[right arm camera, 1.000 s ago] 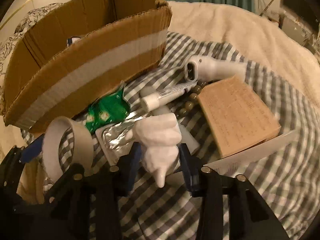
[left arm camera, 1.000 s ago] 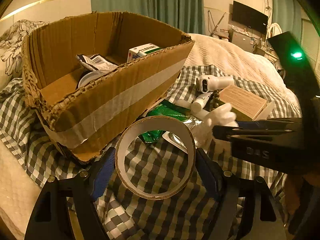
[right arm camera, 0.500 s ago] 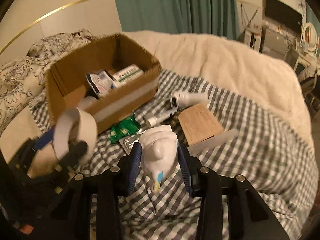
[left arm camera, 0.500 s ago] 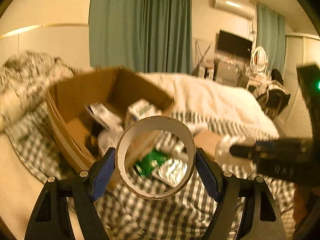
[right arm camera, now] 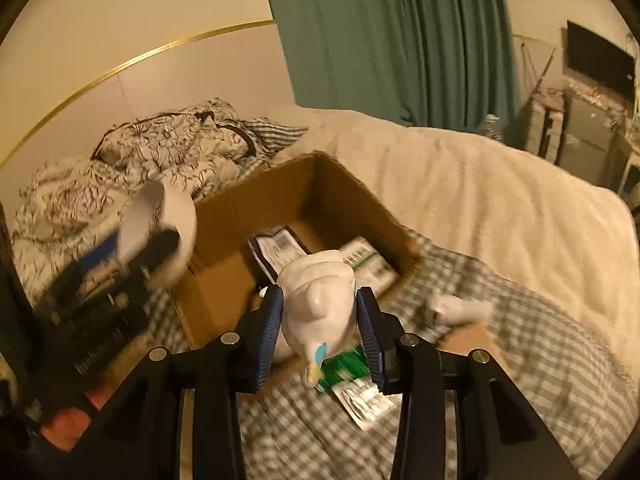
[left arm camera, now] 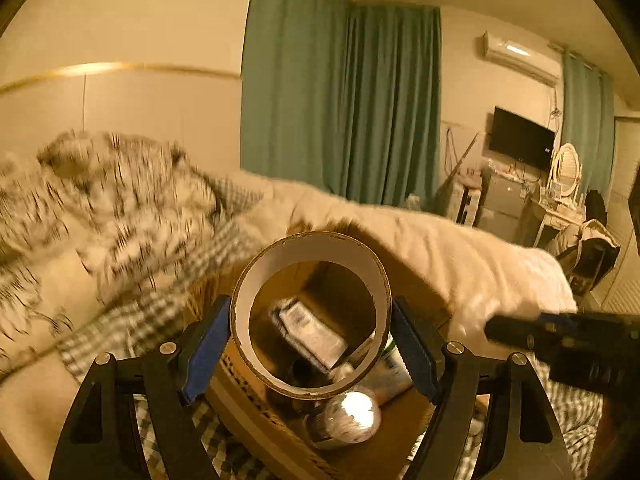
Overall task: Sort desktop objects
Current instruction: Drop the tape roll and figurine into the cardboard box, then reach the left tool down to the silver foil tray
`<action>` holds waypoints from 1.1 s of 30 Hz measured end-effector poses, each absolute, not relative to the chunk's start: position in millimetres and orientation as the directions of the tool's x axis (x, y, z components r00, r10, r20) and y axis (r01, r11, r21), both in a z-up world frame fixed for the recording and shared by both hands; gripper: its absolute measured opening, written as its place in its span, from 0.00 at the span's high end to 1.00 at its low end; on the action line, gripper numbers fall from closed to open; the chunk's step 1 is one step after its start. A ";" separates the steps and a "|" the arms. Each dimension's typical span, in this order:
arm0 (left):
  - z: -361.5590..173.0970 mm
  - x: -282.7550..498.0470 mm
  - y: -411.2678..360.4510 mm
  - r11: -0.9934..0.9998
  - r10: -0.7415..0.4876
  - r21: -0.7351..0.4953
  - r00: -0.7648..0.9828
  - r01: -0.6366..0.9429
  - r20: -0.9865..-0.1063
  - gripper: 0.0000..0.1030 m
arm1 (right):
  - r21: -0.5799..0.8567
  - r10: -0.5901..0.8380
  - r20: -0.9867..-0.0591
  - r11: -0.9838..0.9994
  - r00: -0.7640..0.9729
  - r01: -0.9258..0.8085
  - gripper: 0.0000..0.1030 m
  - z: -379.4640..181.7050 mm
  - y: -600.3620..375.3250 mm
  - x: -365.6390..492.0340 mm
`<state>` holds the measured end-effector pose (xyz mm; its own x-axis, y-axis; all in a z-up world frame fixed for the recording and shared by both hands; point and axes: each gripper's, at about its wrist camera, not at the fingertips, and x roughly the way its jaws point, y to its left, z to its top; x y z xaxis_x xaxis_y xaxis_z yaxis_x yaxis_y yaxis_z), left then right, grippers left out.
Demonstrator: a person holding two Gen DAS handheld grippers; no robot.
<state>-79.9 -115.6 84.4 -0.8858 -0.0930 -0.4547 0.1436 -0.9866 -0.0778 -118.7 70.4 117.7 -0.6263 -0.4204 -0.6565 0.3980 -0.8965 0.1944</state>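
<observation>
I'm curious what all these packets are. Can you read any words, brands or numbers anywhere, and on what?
None can be read.
Packet in the cardboard box: printed, too blurred.
Green-striped carton: print too small.
Right gripper's side: faint raised letters, unreadable.
Foil pack on the checked cloth: blurred.

no text can be read; print on the packets (right arm camera: pixel 362 266) in the cardboard box (right arm camera: pixel 340 184) is blurred.
</observation>
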 end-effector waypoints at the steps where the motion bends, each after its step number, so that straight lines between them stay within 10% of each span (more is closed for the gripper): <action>1: 75.2 -87.5 -118.5 -0.988 -0.091 -0.067 -0.878 0.138 -0.470 0.23 | 0.198 -0.422 -0.663 -0.896 -0.619 0.398 0.64 111.4 62.5 -128.4; 7: 54.2 -101.8 -115.7 -0.996 -0.044 -0.049 -0.882 0.076 -0.470 0.04 | 0.165 -0.388 -0.679 -0.908 -0.623 0.385 0.63 86.9 37.8 -161.0; 11: 46.8 -106.6 -117.8 -0.995 -0.046 -0.053 -0.862 0.084 -0.506 0.00 | 0.198 -0.363 -0.664 -0.929 -0.654 0.314 0.26 84.0 54.3 -161.9; 24: 71.8 -35.9 -65.9 -1.000 0.010 -0.006 -0.861 -0.009 -0.509 0.00 | 0.134 -0.168 -0.720 -0.986 -0.673 0.103 0.26 93.0 210.8 -75.5; 33: -8.4 -21.2 47.6 -0.963 0.183 0.025 -0.719 -0.269 -0.670 0.00 | 0.230 -0.212 -0.756 -0.972 -0.620 0.051 0.26 24.6 273.5 -59.2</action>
